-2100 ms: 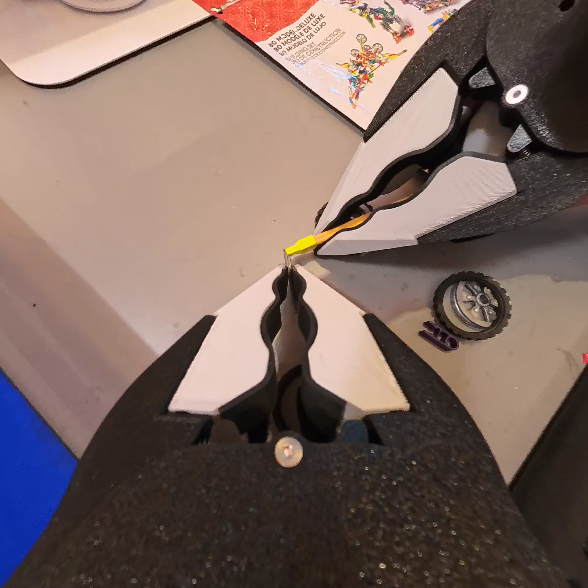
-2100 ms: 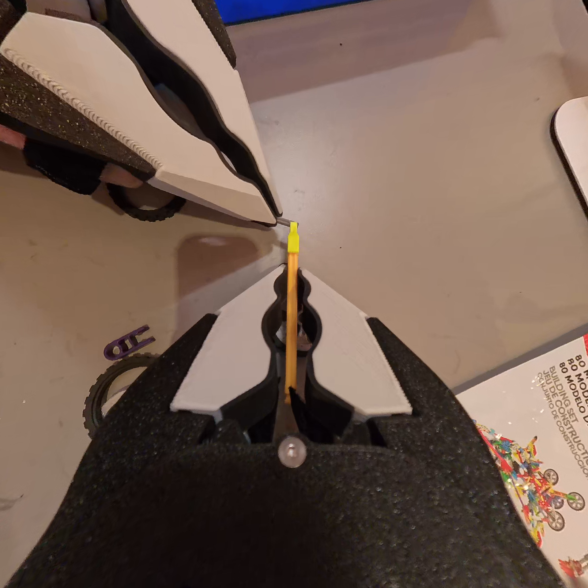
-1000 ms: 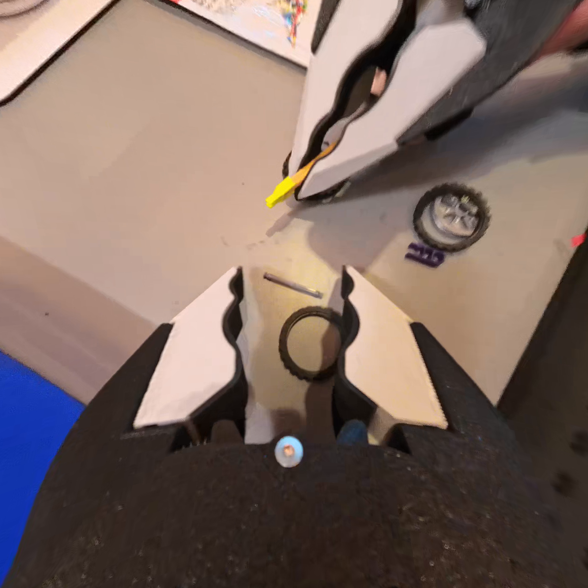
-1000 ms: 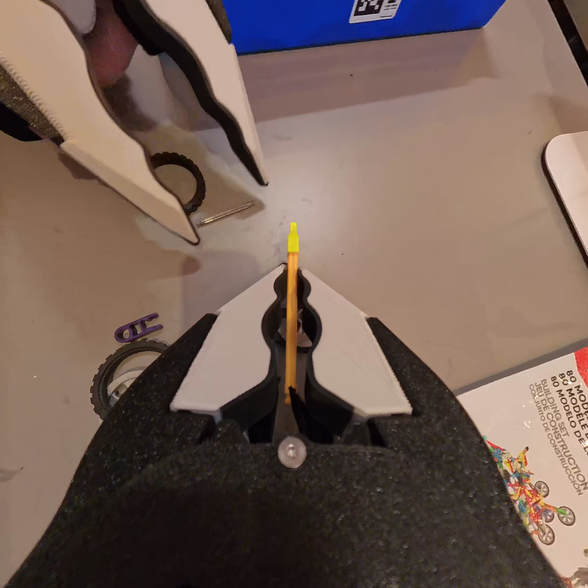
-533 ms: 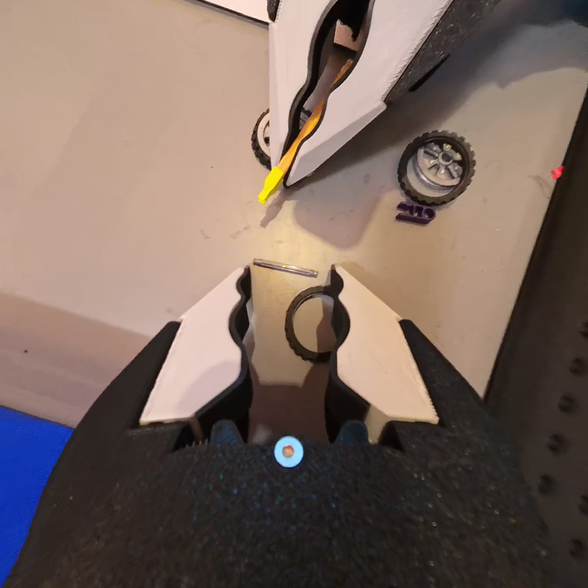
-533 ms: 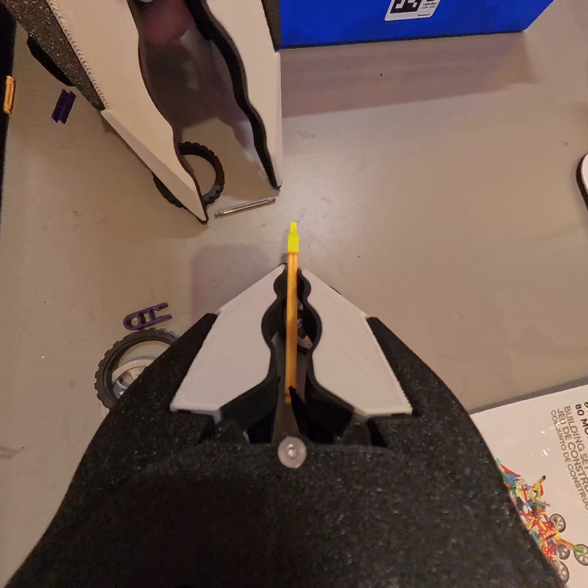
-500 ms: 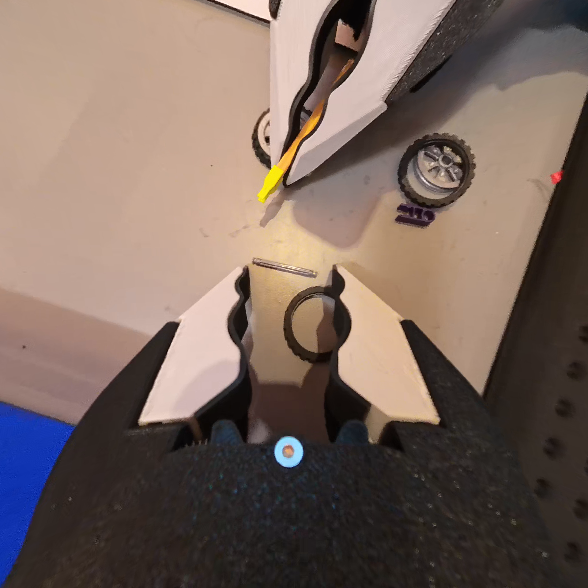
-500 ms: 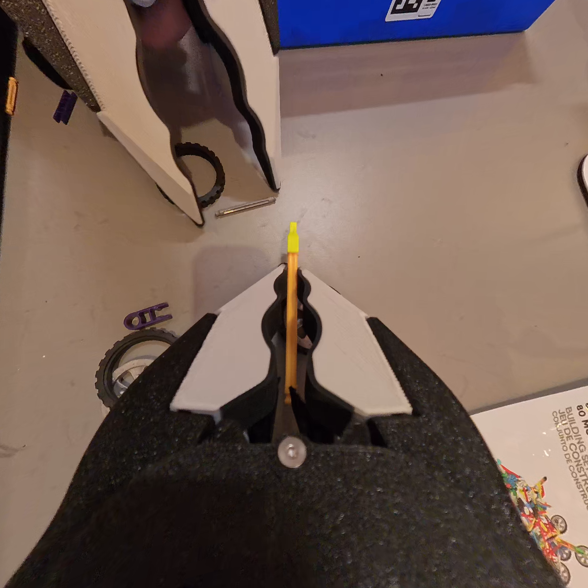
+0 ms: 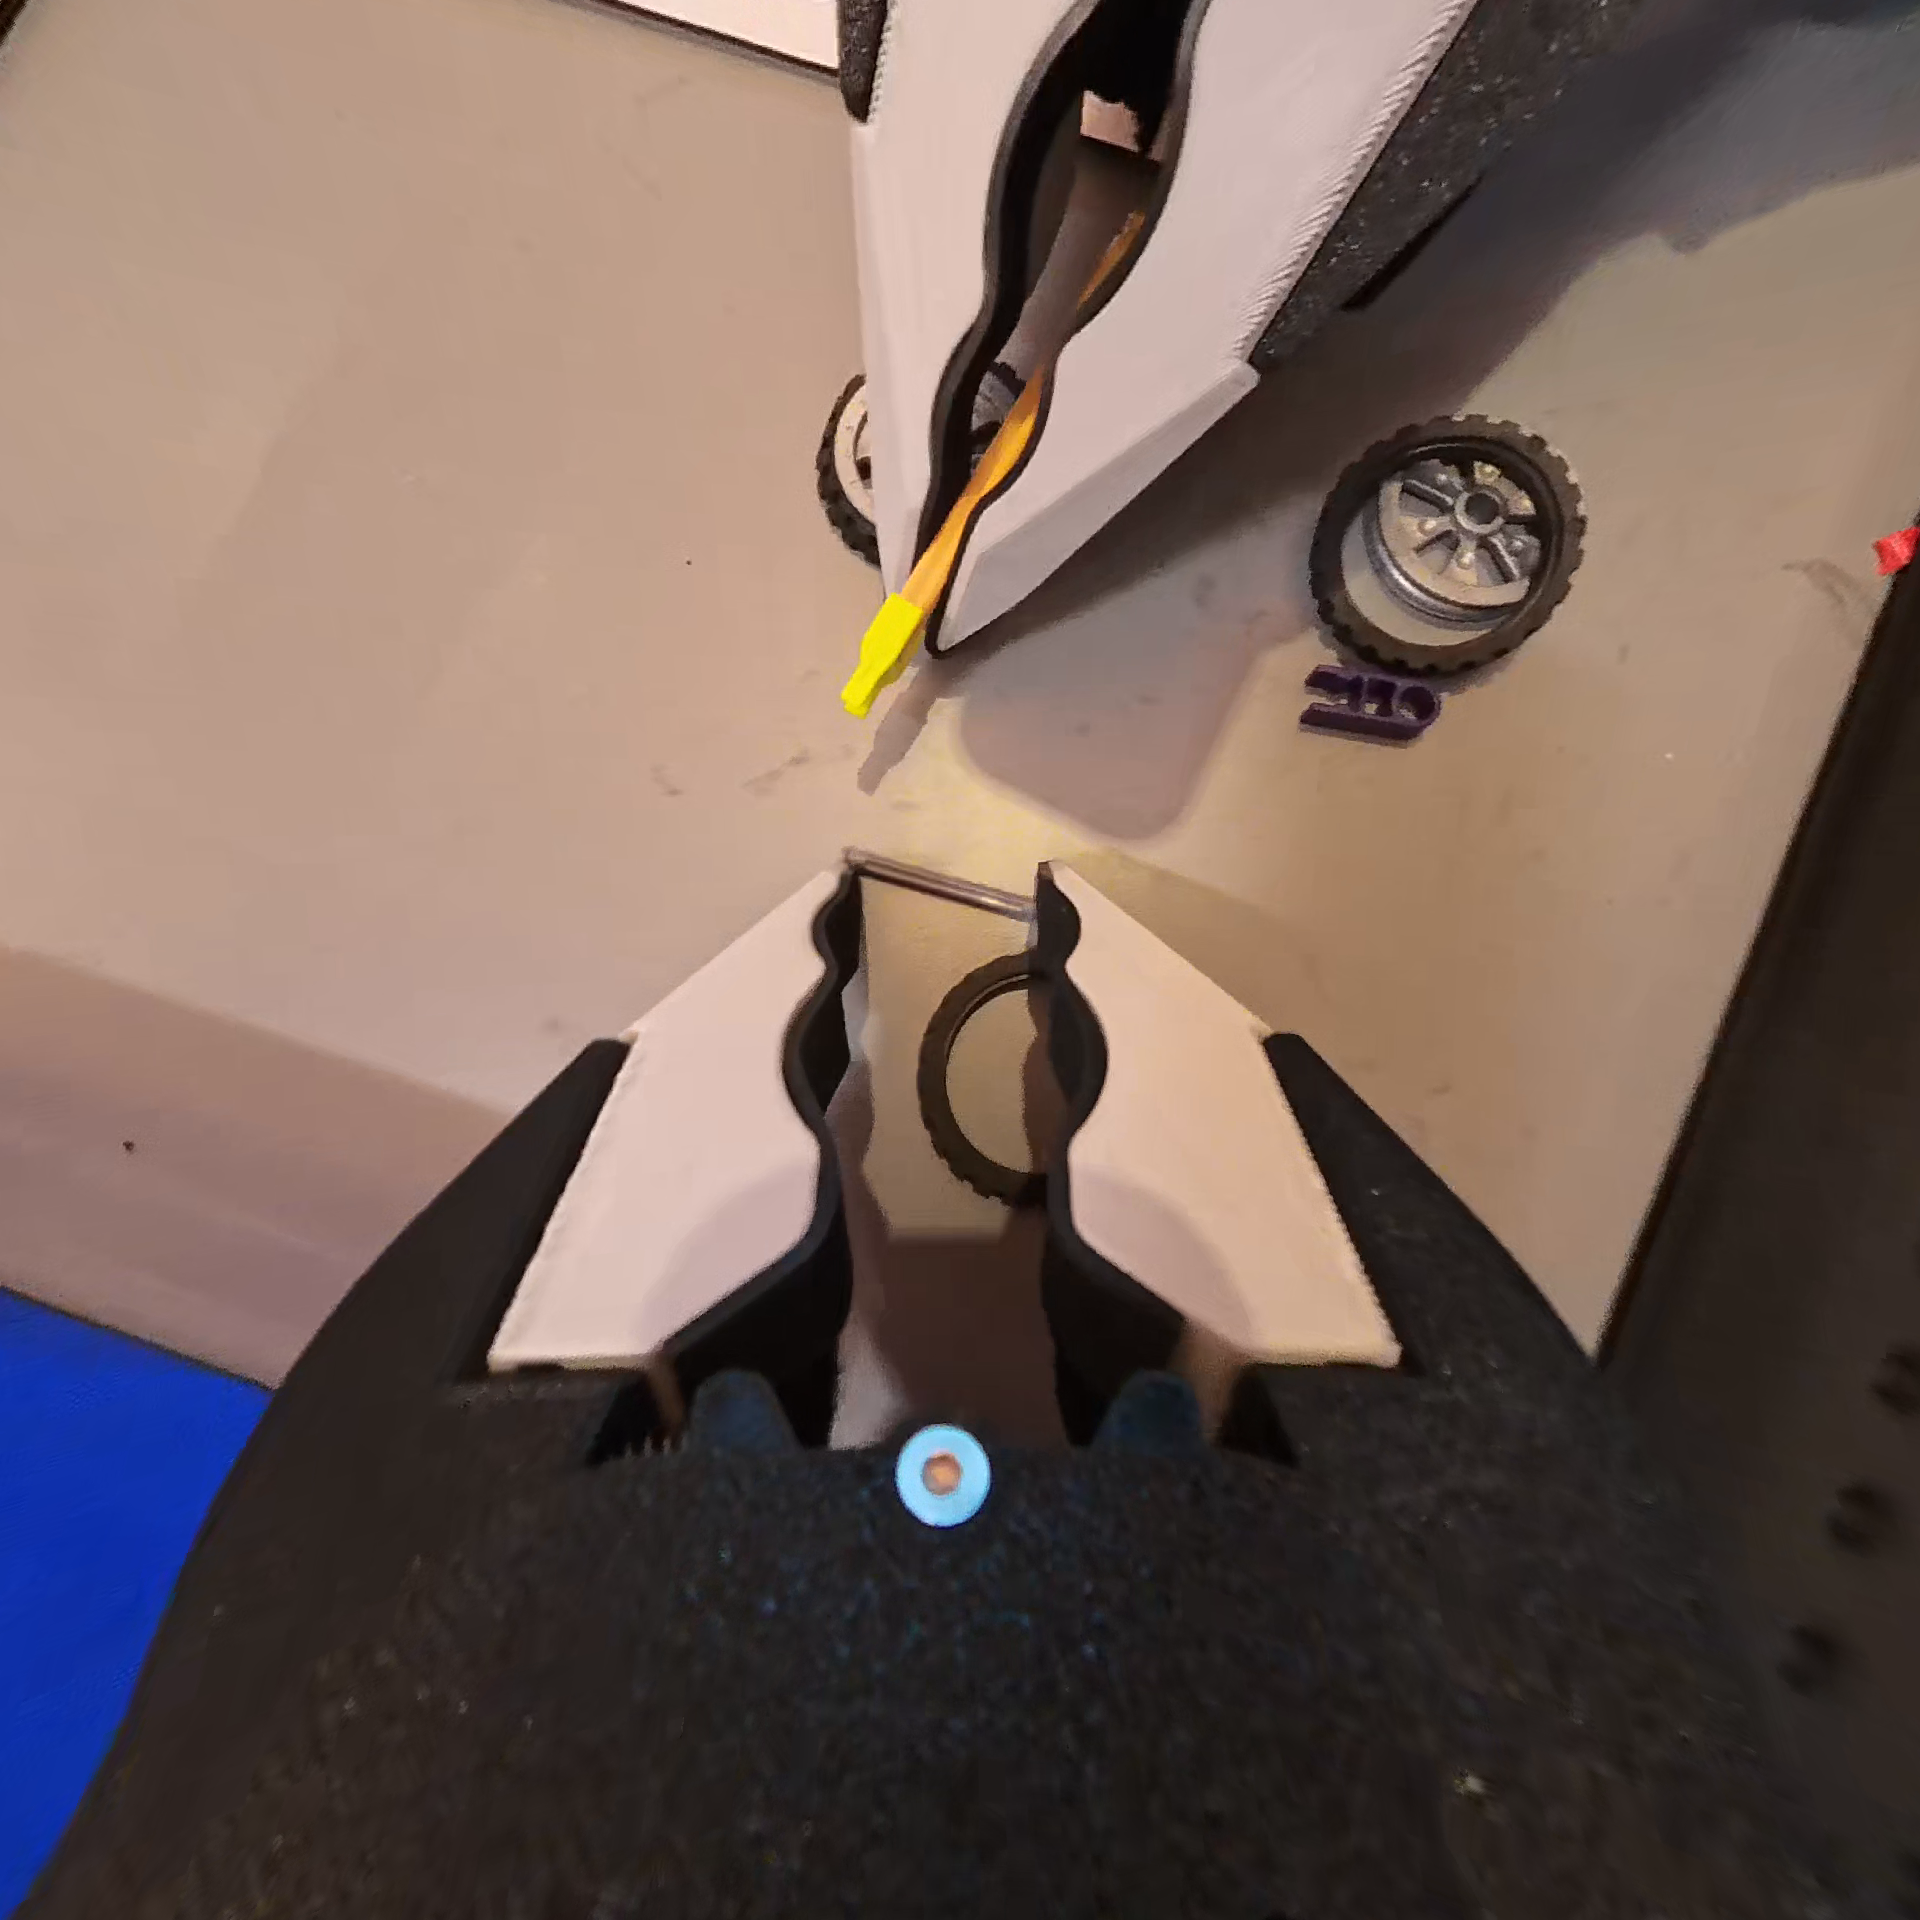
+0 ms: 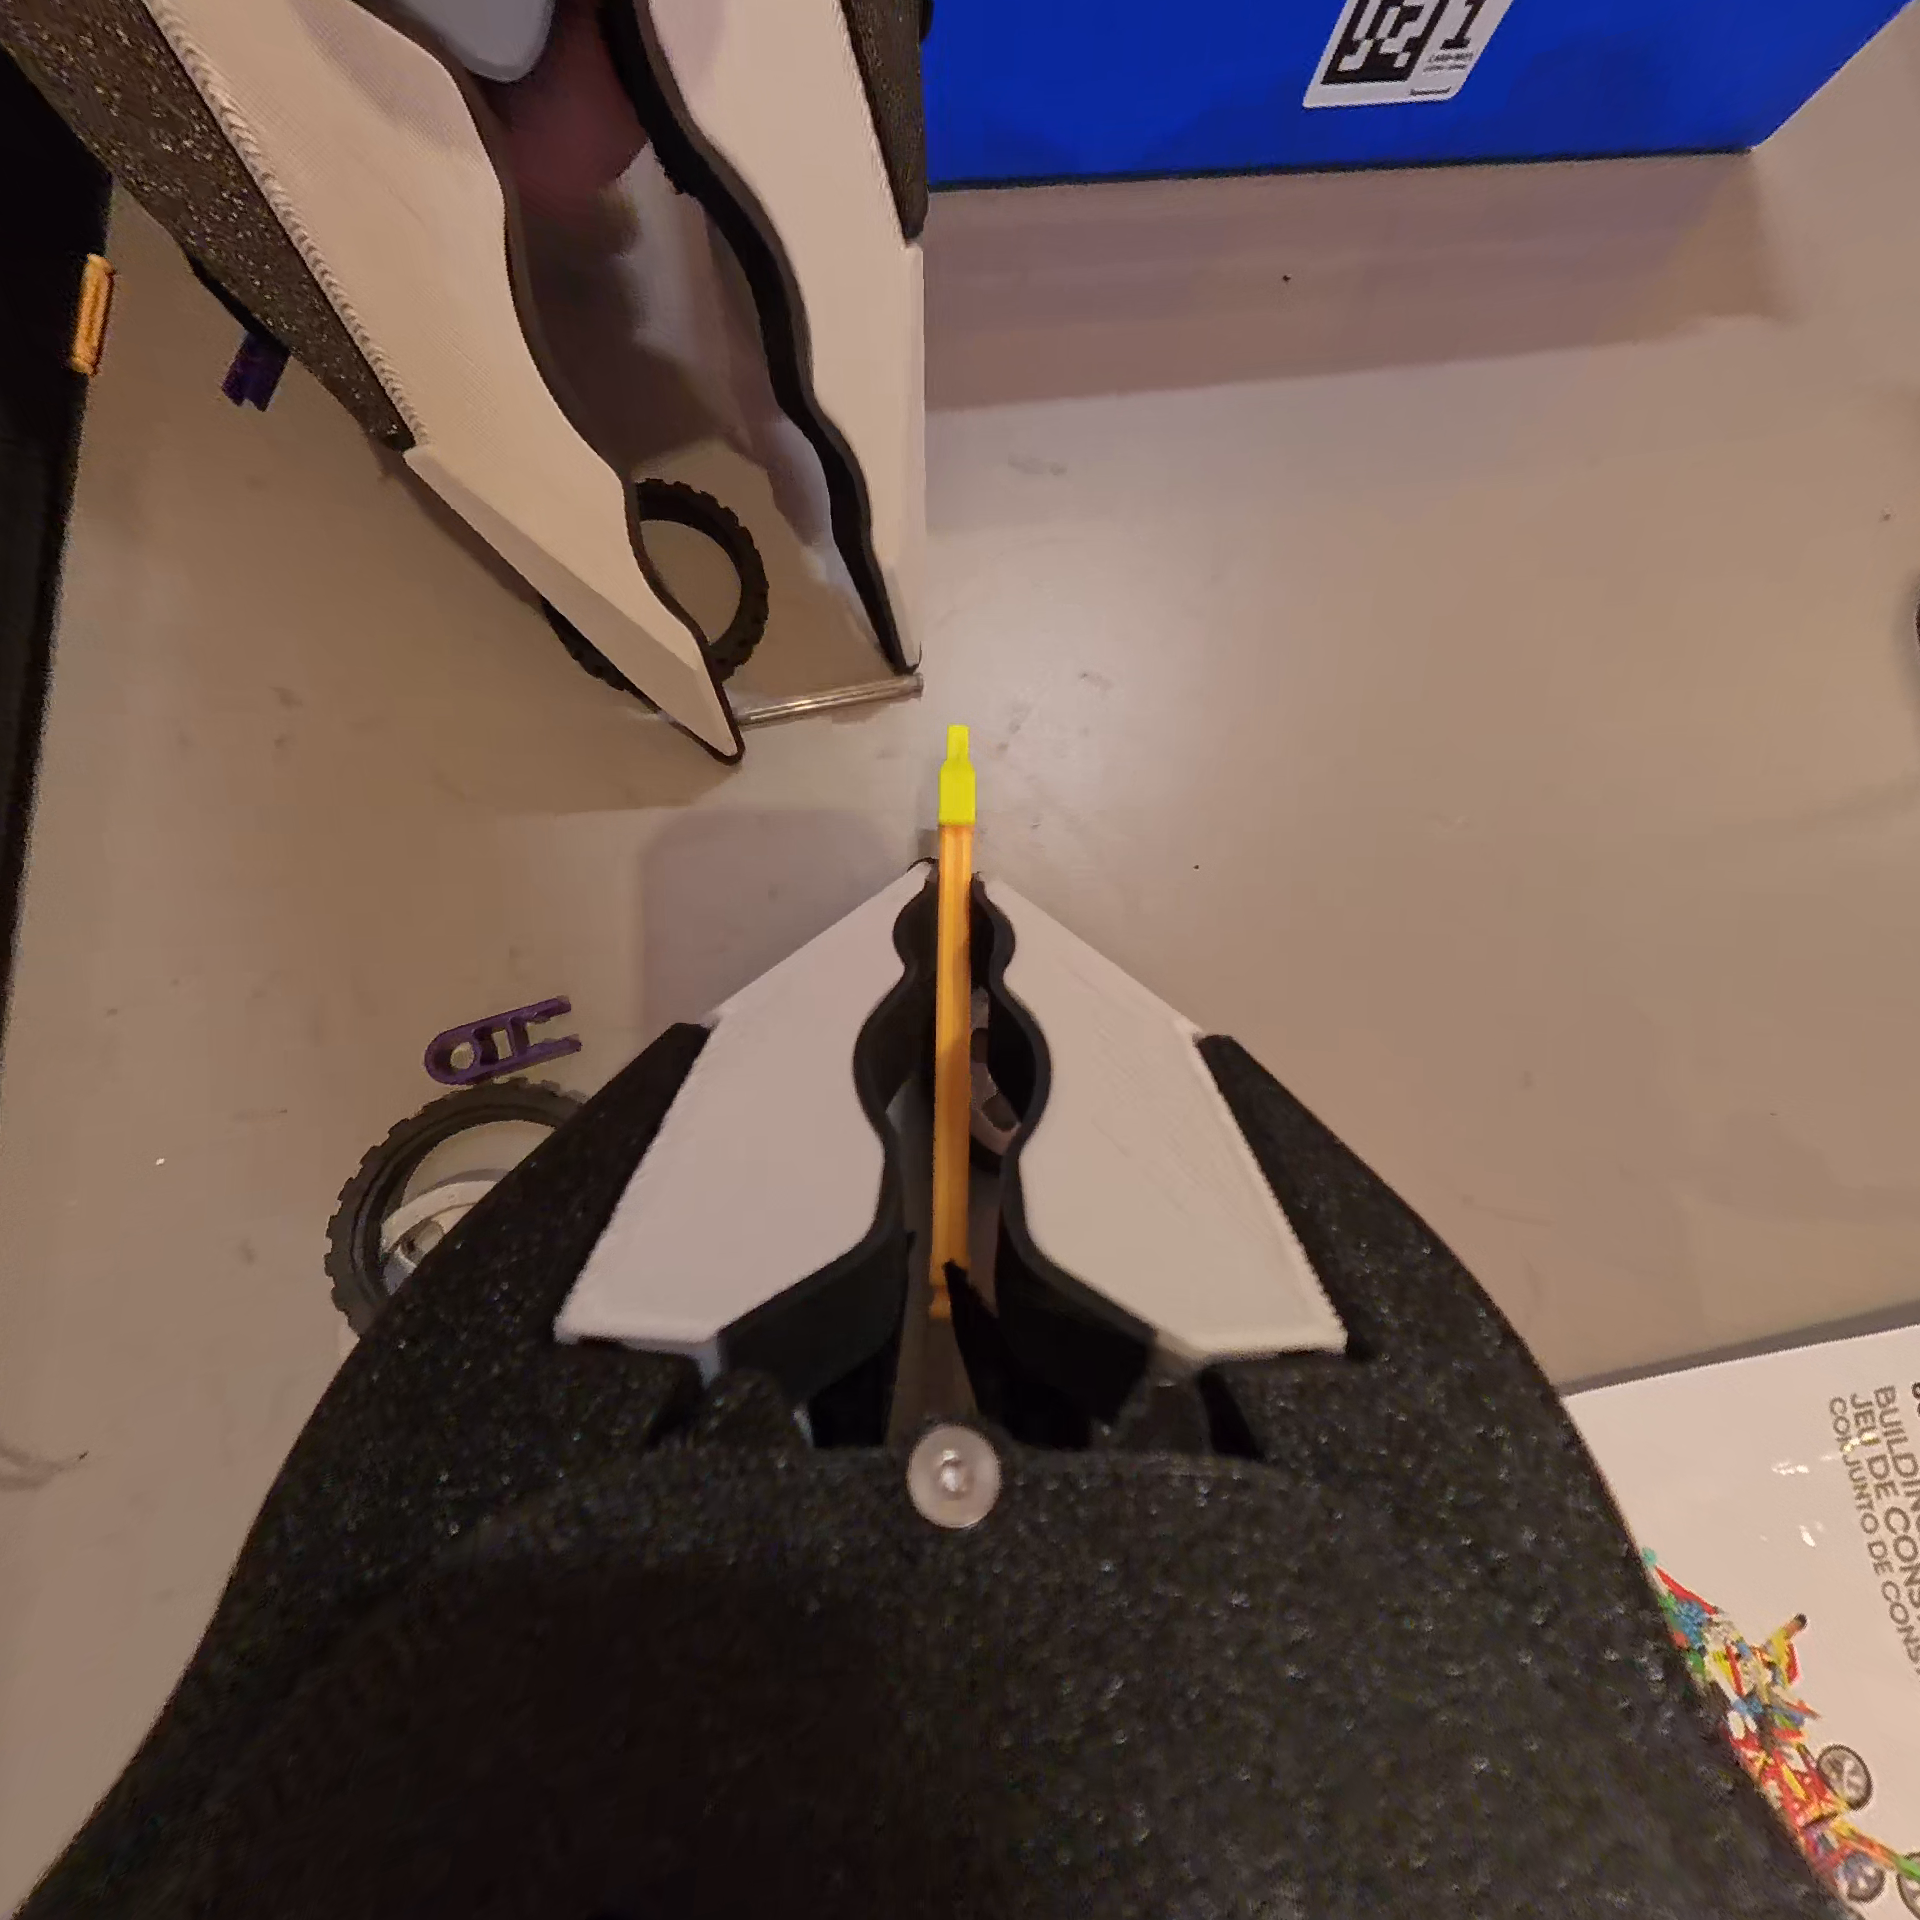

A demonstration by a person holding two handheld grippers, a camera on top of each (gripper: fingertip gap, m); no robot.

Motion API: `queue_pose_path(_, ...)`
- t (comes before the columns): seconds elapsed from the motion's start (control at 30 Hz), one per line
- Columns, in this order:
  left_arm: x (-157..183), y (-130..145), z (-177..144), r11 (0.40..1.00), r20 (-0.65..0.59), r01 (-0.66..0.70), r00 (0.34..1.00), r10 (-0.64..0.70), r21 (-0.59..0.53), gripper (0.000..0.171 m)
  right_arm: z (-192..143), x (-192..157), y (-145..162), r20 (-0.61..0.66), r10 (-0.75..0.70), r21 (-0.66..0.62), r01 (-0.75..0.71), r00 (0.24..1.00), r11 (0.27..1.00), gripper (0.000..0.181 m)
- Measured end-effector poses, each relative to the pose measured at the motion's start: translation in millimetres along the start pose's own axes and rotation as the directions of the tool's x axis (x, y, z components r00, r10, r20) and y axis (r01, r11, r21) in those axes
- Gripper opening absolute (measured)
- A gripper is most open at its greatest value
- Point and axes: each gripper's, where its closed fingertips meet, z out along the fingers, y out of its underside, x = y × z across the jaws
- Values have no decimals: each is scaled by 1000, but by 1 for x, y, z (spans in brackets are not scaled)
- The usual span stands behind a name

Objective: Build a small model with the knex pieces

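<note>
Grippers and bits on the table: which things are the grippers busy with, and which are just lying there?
Busy with:
- right gripper, shut on the orange rod with a yellow tip
- left gripper, open, straddling the thin metal pin and the loose black tyre

Just lying there:
- spoked wheel
- purple clip
- blue box
- printed booklet

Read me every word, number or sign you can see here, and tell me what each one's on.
White printed sheet, lower right in the right wrist view: several lines of dark print beside colourful toy pictures; legible, but I don't repeat writing.
White tag on the blue box: a black square code pattern with tiny print beneath, too small to read.
Spoked wheel, purple clip, orange rod: no writing visible.
</note>
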Motion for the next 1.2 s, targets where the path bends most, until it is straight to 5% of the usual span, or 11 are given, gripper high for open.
queue_pose_path(0.17, -1, -1, 1, 1000, -8, 14, 1000, -14, 7, 39, 0, -2, 0, 8, -6, -2, 6, 1000, 1000, 4)
queue_pose_path(0.5, 6, -4, 3, 1000, 26, 5, 1000, -5, -2, 6, -1, -3, 1, 11, -6, -10, 6, 1000, 1000, 4)
queue_pose_path(0.77, 12, 0, -1, 993, 41, 116, 993, -115, -29, 25, -3, -2, 0, 5, -4, -9, 5, 1000, 1000, 4)
queue_pose_path(1.2, 15, 2, -1, 995, 200, 100, 976, -91, -32, 0, -4, -8, -4, 9, -21, 0, 21, 1000, 1000, 4)
